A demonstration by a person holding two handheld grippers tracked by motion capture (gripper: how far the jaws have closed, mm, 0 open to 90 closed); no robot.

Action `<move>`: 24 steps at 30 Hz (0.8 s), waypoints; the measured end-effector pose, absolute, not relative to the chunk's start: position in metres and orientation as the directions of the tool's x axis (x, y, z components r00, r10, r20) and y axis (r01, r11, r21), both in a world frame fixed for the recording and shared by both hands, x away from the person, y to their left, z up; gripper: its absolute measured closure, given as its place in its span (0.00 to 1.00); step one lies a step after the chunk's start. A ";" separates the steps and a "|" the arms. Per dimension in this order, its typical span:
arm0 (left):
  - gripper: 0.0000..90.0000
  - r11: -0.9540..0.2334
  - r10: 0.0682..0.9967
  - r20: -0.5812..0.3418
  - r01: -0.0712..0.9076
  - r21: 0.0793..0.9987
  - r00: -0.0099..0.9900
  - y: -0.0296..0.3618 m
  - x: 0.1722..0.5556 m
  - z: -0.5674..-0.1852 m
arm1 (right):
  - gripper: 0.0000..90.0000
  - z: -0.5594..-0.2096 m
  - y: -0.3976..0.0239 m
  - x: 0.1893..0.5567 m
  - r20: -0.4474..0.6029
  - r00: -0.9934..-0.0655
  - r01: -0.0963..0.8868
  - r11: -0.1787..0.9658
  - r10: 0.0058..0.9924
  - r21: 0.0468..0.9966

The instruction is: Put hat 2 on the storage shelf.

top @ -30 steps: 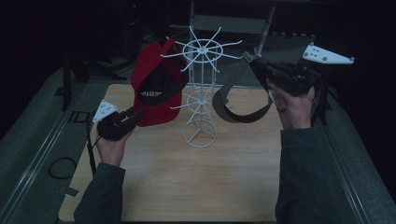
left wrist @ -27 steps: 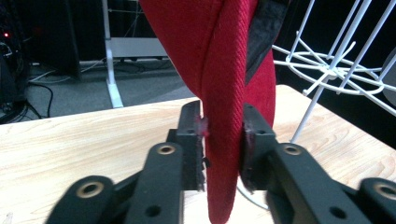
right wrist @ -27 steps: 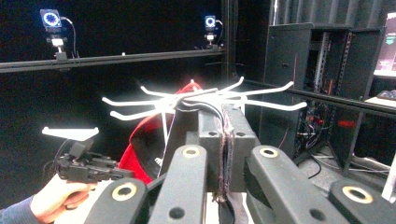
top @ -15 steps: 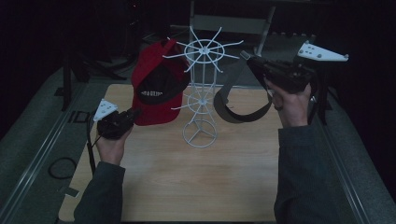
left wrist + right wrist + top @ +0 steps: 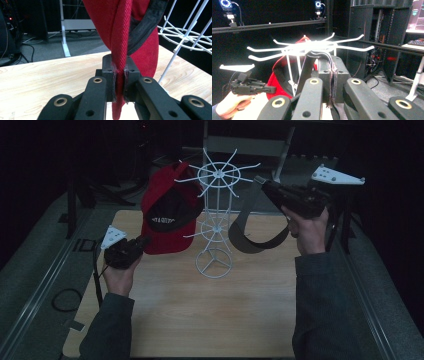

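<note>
Both grippers clamped on headwear at the white wire rack.

Left gripper: jaws have just been closing, now pinched on the brim edge of the red cap, which hangs against the rack's left side above the worktop. Right gripper: clenched on the dark visor's strap, held up beside the rack's top spokes, visor dangling right of the pole.

From my station I count one red cap, one dark visor, one white wire rack with two tiers of spokes, one wooden tabletop, and two handheld grippers, the left gripper and the right gripper.
</note>
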State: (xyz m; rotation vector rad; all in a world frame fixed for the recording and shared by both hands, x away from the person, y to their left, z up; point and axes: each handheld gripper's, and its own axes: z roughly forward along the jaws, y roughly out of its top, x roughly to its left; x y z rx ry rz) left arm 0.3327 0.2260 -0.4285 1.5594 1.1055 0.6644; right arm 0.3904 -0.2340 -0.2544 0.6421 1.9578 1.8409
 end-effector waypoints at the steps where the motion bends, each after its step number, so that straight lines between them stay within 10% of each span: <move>1: 0.93 -0.009 0.901 -0.127 0.310 0.951 0.416 0.226 0.333 -0.429 | 0.97 -0.254 -0.233 0.391 0.037 -0.824 0.073 0.040 0.565 0.997; 24: 0.93 -0.002 0.898 -0.133 0.307 0.952 0.420 0.226 0.332 -0.430 | 0.97 -0.274 -0.212 0.402 0.048 -0.820 0.129 0.103 0.570 0.986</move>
